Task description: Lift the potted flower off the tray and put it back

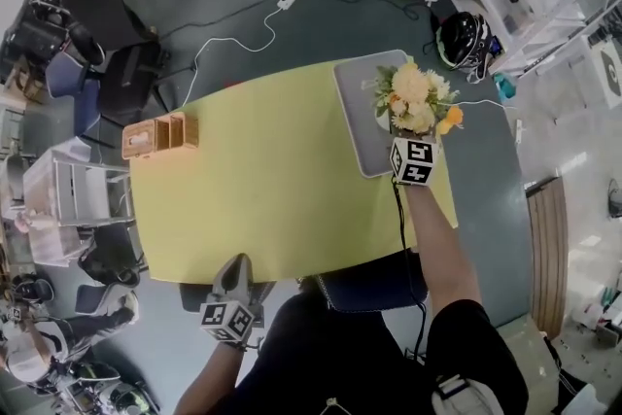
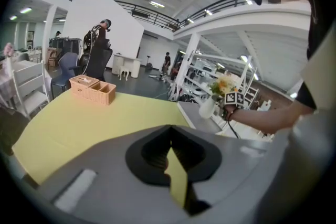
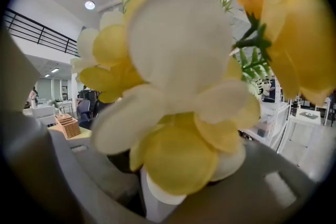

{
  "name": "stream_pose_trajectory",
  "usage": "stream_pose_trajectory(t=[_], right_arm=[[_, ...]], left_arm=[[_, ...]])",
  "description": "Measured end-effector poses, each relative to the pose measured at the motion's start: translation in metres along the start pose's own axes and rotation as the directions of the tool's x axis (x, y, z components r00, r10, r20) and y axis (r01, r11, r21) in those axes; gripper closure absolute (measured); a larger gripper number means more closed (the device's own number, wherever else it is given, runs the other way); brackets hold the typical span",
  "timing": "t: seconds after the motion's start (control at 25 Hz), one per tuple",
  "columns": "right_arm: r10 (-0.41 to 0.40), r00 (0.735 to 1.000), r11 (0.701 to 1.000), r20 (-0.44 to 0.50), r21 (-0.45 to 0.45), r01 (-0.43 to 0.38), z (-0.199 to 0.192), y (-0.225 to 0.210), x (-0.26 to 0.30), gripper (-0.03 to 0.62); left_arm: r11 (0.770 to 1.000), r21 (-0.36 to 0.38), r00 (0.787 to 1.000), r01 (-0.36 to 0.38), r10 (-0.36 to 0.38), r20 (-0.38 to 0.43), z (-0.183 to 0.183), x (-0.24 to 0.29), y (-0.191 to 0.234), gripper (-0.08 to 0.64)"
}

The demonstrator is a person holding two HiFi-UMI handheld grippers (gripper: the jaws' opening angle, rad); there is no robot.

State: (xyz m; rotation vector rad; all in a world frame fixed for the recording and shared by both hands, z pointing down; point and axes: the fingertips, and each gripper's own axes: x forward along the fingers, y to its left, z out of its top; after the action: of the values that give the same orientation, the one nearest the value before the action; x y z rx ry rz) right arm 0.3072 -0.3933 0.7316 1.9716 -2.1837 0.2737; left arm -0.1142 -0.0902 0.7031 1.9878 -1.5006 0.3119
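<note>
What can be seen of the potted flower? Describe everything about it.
The potted flower is a bunch of cream, yellow and orange blooms with green sprigs, upright in a white pot. It is over the grey tray on the yellow table; whether it touches the tray is unclear. The right gripper has its fingers closed on the pot.

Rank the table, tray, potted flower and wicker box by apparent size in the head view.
1. table
2. tray
3. potted flower and wicker box: these look alike. The flower stands taller, nearer the camera, so they are left unranked.
</note>
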Motion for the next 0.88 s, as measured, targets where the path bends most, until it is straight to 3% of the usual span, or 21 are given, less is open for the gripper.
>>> stream_pose_trajectory(t=[0.44, 0.88], right_arm=[[0.132, 0.991, 0.991, -0.025, 0.023, -0.131, 0.091, 0.09, -0.142, 0.383], [0.245, 0.968, 0.969, -0.044, 0.014, -0.245, 0.13, 0.194, -0.255, 0.383]], left_arm=[[0.99, 0.061, 0.985, 0.129, -0.135, 0.109, 0.046, -0.026, -0.016, 0.552], [0.97, 0.11, 0.953, 0.217, -0.235, 0.194, 0.08, -0.075, -0.013, 0.552]])
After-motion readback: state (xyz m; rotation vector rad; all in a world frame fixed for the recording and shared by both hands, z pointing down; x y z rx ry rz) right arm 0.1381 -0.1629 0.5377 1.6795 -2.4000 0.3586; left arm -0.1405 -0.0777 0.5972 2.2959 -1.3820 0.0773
